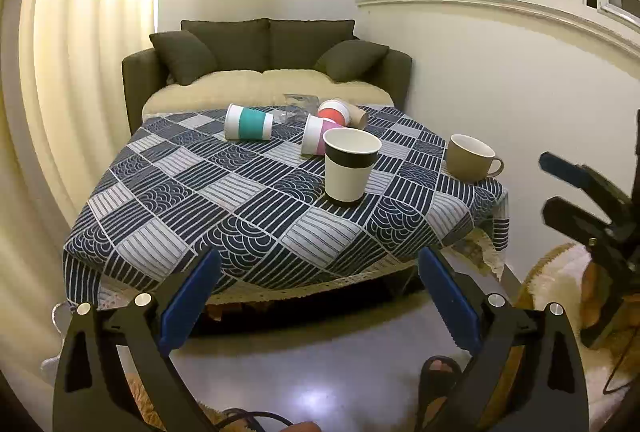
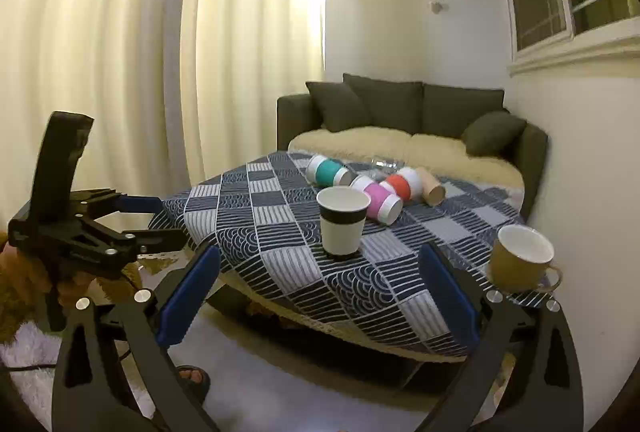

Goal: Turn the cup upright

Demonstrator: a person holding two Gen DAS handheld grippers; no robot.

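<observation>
Standing back from the desk [image 1: 160, 232], both claws hang over the floor with nothing in them: the left claw [image 1: 320, 296] has its blue pads spread wide, and so does the right claw [image 2: 320, 296]. 1 black-banded paper cup [image 1: 349, 168] is upright near the middle of the checked cloth, and a tan mug [image 1: 470, 157] sits upright at the right corner. Behind them 3 sleeved cups lie on their sides: the teal cup [image 1: 248, 123] alone to the left, the pink cup [image 1: 318, 139] just behind the upright one, and the red cup [image 1: 335, 112] beside a brown cardboard tube [image 1: 358, 115]. My worry is the pink cup, since reaching for it could knock over the standing paper cup. Round cups may also roll away if pinched off-centre, and the mug sits close to the edge.
</observation>
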